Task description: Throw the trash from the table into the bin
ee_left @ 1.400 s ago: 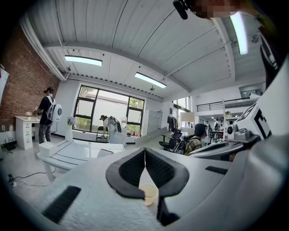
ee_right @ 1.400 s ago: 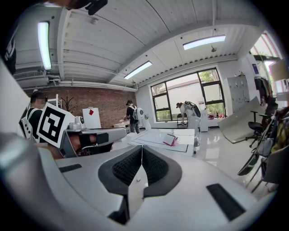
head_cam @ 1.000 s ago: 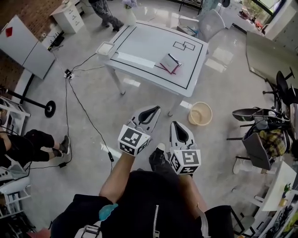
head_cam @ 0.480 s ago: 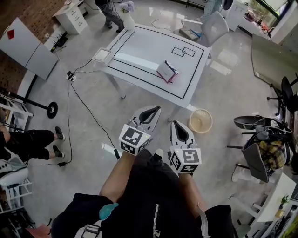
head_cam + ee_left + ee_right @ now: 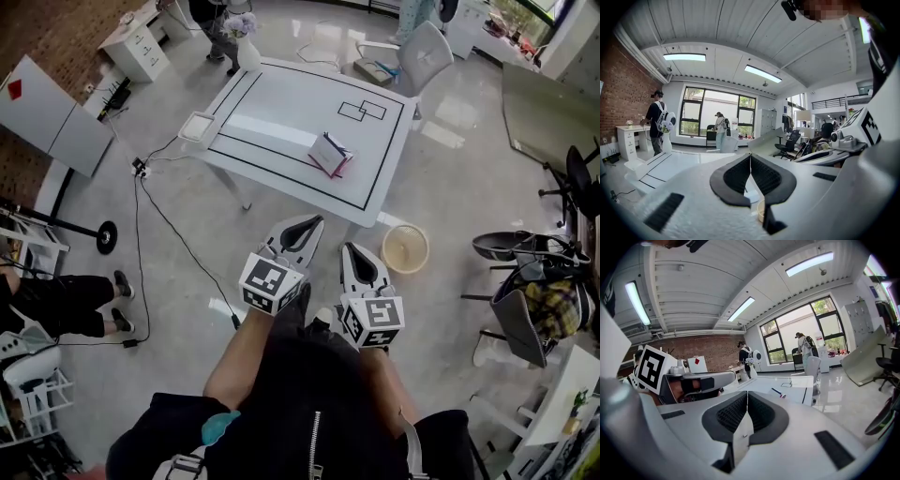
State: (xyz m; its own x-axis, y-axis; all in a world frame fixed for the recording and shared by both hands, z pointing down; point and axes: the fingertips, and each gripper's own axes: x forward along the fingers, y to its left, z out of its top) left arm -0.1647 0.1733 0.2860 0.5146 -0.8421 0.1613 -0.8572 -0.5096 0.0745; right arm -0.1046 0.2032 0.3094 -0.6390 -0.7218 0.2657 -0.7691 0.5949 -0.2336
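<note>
A pink and white crumpled packet (image 5: 330,153) lies on the white table (image 5: 281,103) with black border lines, near its front edge. The round tan bin (image 5: 405,248) stands on the floor by the table's near right corner. My left gripper (image 5: 302,226) and right gripper (image 5: 354,251) are held side by side over the floor, short of the table, both shut and holding nothing. In the left gripper view the jaws (image 5: 750,157) meet, with the bin (image 5: 761,211) showing just below them. The right gripper (image 5: 747,394) is shut too, and the table (image 5: 787,383) lies ahead.
A white chair (image 5: 427,47) stands behind the table, and a small white tray (image 5: 197,127) sits at its left corner. A black cable (image 5: 178,234) runs across the floor. A seated person's legs (image 5: 66,300) are at the left, dark office chairs (image 5: 525,272) at the right.
The table and the bin have slid down the head view and come closer. Both grippers keep the same shut pose side by side.
</note>
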